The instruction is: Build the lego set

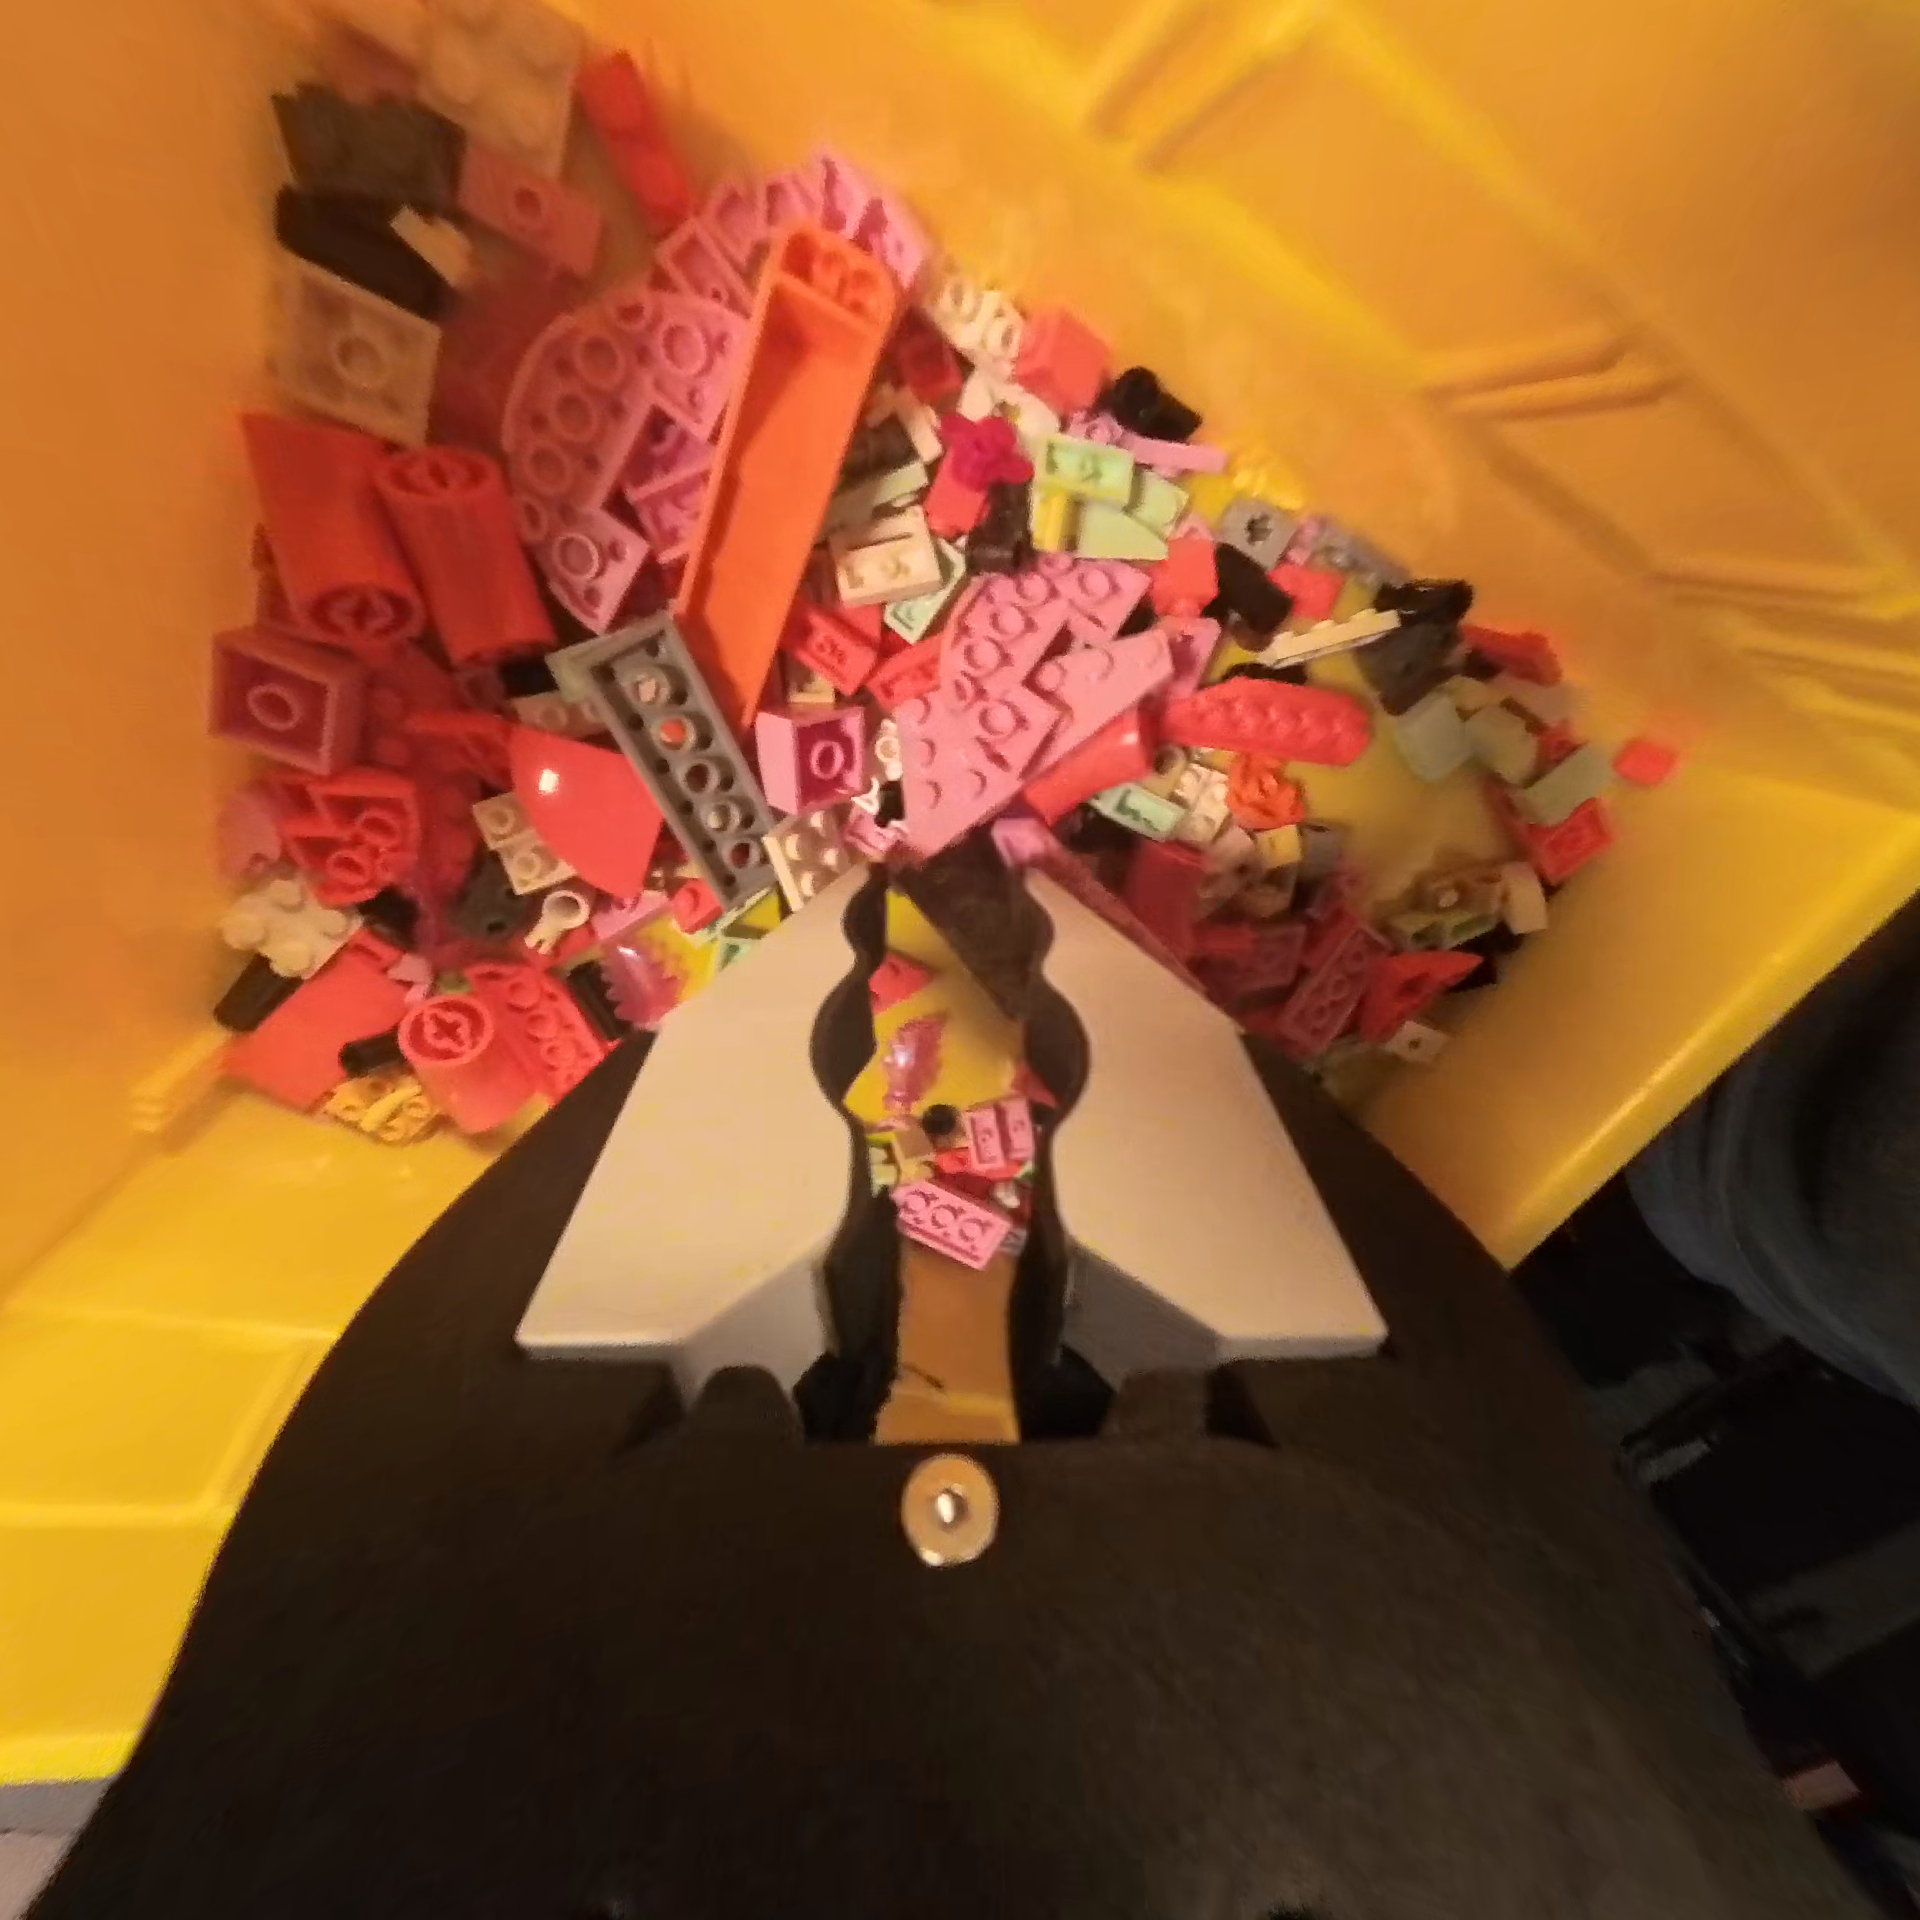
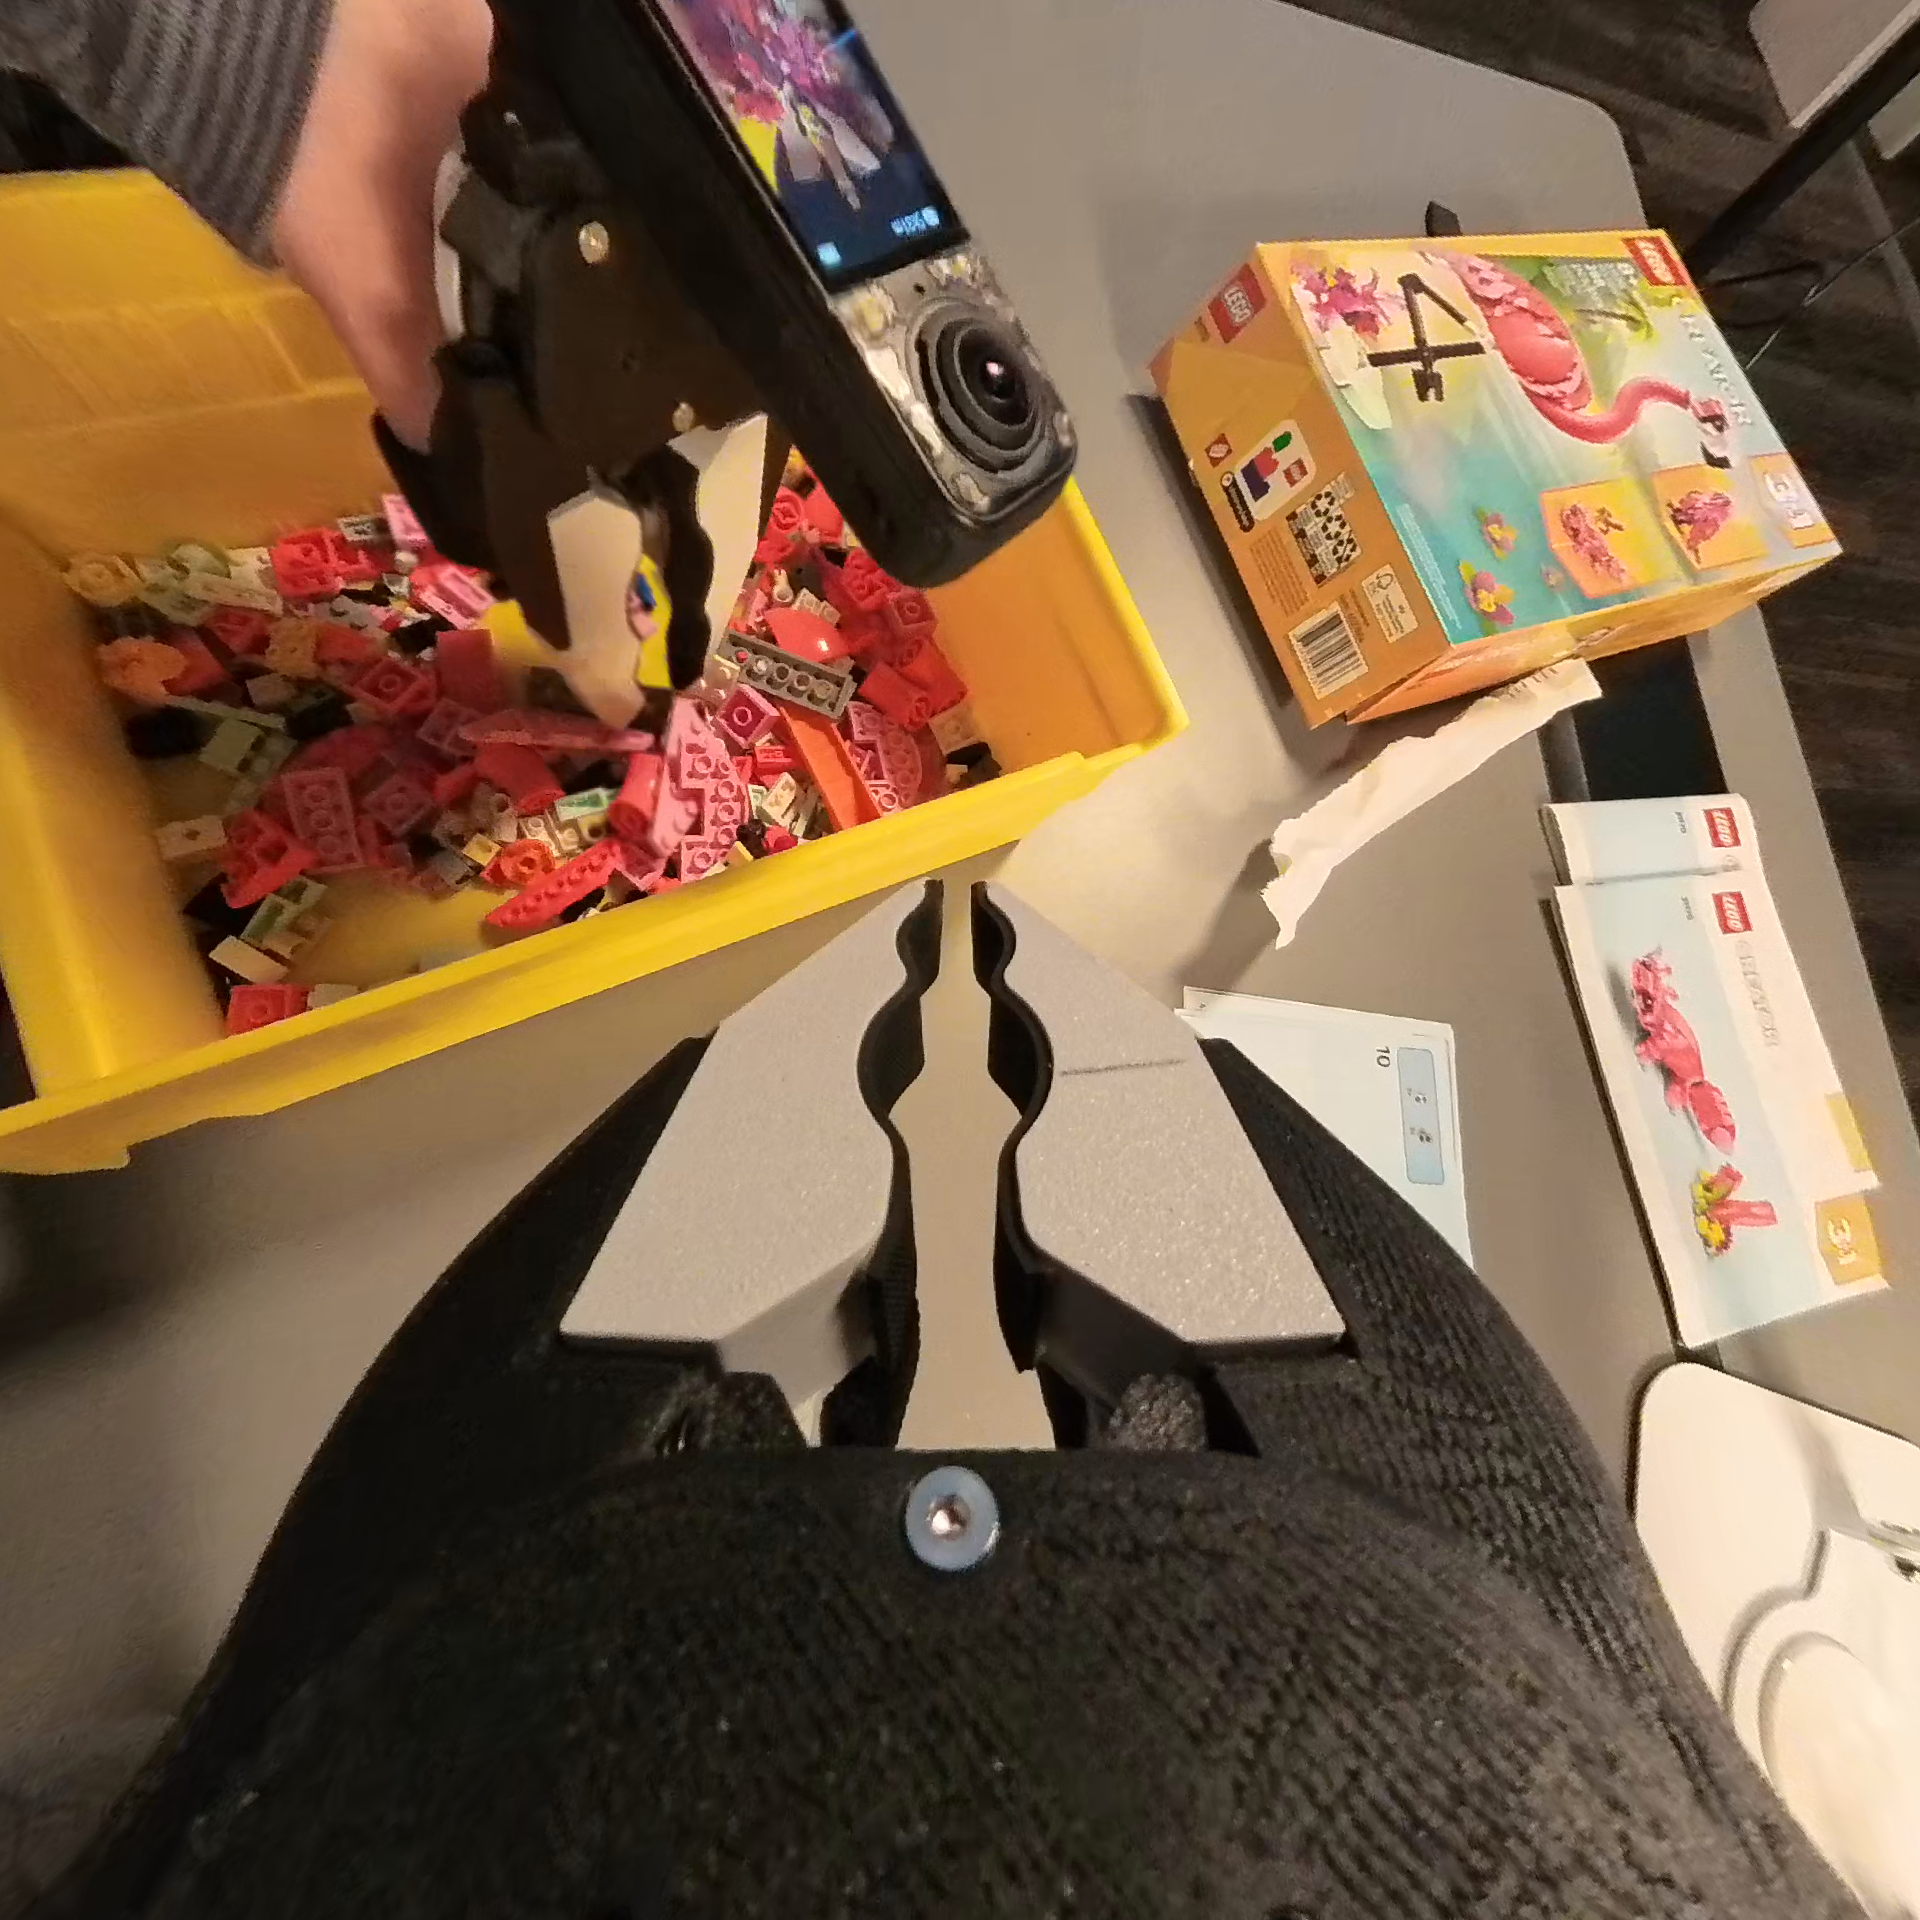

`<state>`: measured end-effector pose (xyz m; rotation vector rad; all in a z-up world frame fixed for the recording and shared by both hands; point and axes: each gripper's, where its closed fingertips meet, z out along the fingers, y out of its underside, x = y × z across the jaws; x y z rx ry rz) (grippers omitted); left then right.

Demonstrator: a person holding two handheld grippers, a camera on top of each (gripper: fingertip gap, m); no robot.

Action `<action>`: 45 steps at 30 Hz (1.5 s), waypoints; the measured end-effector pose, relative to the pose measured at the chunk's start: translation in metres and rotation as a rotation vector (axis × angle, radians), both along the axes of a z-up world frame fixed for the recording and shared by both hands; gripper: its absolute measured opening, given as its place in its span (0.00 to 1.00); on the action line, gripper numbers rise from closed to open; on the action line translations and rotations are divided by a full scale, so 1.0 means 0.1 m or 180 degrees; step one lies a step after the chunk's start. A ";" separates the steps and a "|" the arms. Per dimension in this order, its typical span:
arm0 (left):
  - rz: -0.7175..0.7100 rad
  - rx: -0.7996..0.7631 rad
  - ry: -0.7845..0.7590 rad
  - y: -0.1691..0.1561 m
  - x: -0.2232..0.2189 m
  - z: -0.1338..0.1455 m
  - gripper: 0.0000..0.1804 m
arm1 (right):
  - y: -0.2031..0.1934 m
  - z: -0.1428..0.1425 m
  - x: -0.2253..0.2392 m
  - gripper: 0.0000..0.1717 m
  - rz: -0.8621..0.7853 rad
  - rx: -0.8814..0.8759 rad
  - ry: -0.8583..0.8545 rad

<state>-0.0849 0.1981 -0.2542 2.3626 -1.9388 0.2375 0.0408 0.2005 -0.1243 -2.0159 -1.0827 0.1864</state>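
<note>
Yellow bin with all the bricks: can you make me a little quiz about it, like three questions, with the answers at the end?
1. True or false: the right tongs are down inside the yellow bin.
2. Pick one. Which piece lies right at the tips of the left tongs? A: a pink plate. B: a blue wheel. C: a green tree.
3. Fill the gap: the cardboard box sits on the ___, not in the bin.

Key: 1 false, they are outside the bin, over the grey table. 2 A. 3 table.
</note>
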 end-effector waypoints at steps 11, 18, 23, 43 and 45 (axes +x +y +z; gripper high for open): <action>-0.0335 0.0056 0.0739 -0.24 -0.55 -0.01 0.34 | 0.00 0.00 0.00 0.02 -0.0010 0.0007 0.0004; -0.0578 0.0385 0.0700 -0.10 -0.51 -0.09 0.32 | 0.01 0.00 0.00 0.02 -0.0013 0.0007 -0.0001; -0.0462 0.0754 0.0357 0.20 -0.27 -0.05 0.31 | 0.01 0.00 0.02 0.02 -0.0026 0.0006 0.0002; 0.1150 0.0864 -0.0216 0.77 -0.27 0.43 0.21 | 0.02 0.01 0.03 0.02 -0.0028 0.0014 0.0032; 0.1191 0.0888 -0.0208 0.82 -0.29 0.42 0.20 | 0.02 0.01 0.03 0.02 -0.0027 0.0013 0.0035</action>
